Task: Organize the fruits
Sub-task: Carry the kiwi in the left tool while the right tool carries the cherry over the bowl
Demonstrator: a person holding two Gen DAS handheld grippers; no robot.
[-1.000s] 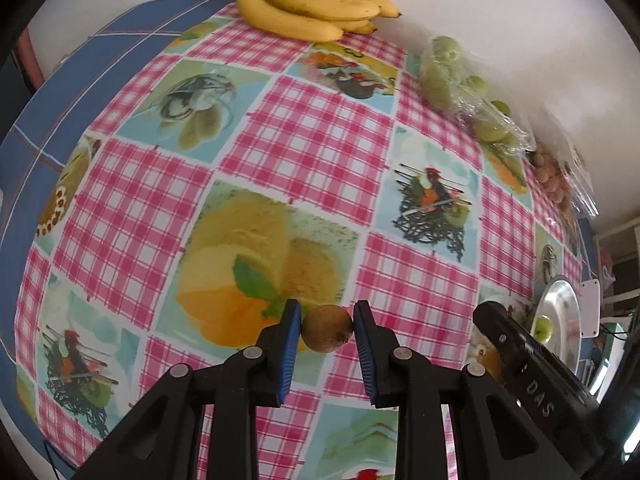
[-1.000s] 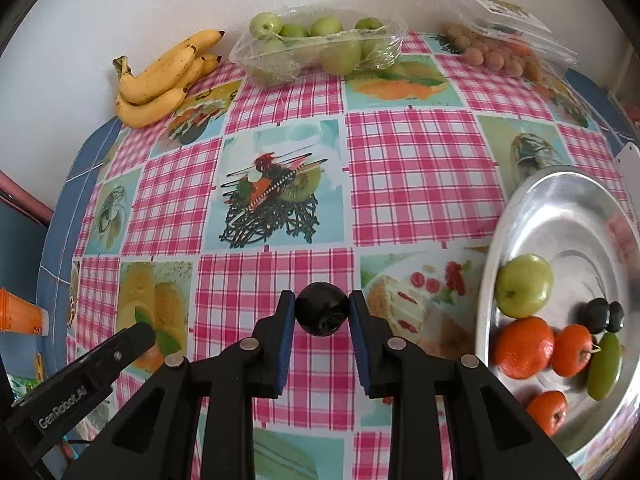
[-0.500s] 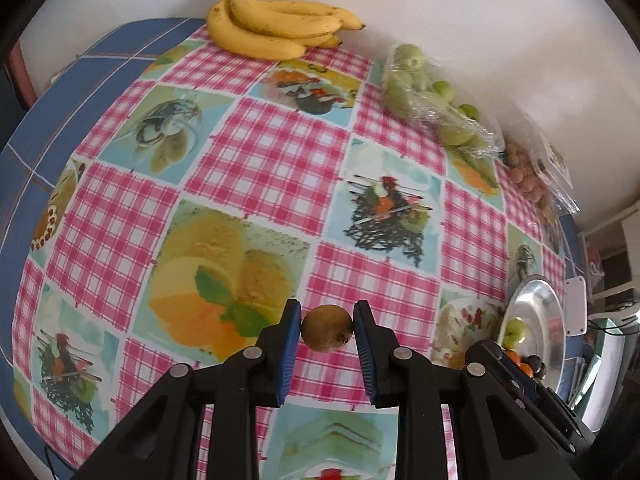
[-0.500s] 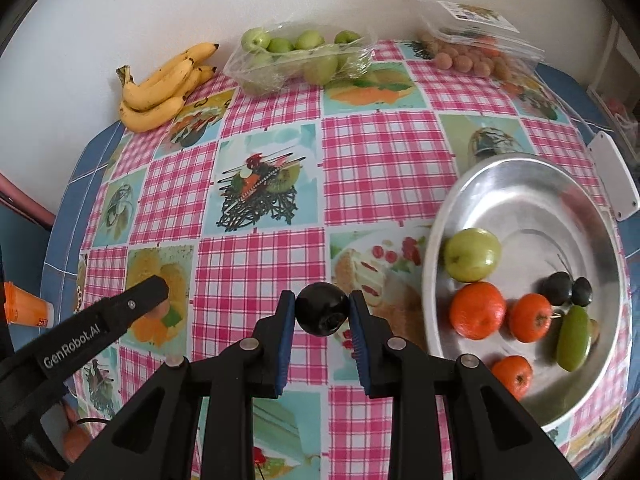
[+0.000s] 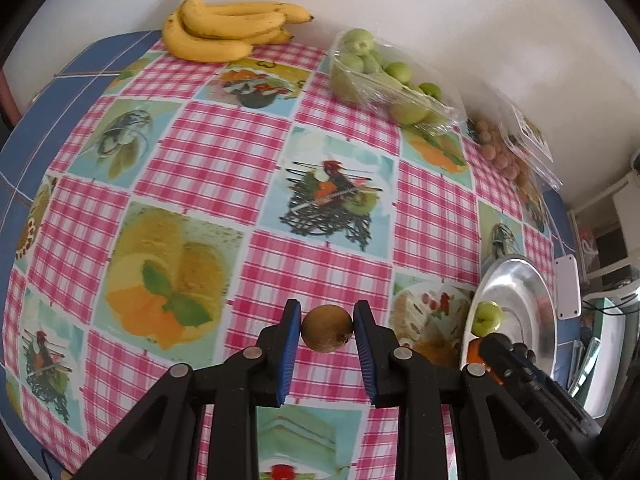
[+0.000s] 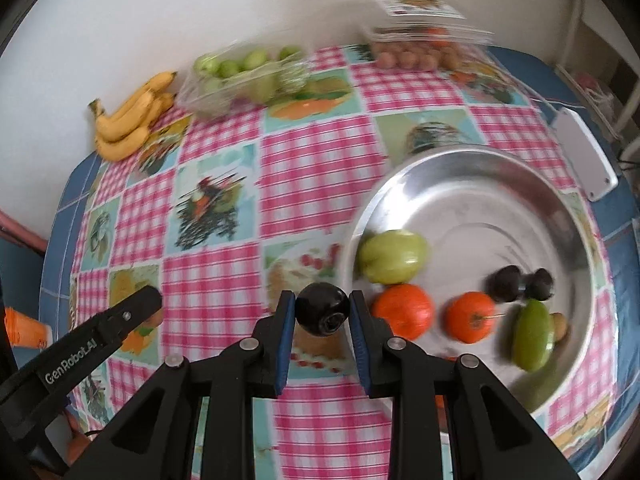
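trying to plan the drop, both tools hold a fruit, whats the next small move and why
Probably carry the right tool a little further right, over the tray, before letting go. It is shut on a dark plum that hangs just outside the tray's near rim, over the tablecloth. The left tool, shut on a kiwi, is farther from the tray, so it would go second.

Left gripper [image 5: 327, 326] clamped on a brown kiwi [image 5: 327, 328], blue pads touching both sides, held above the checked tablecloth [image 5: 224, 160]. Bananas [image 5: 228, 30] at far edge by the wall, bag of green fruit [image 5: 380, 74] beside them. Silver tray [image 5: 520, 300] at right (green apple [image 5: 486, 317] in it). Right gripper [image 5: 520, 364] partly covers the tray's near edge.
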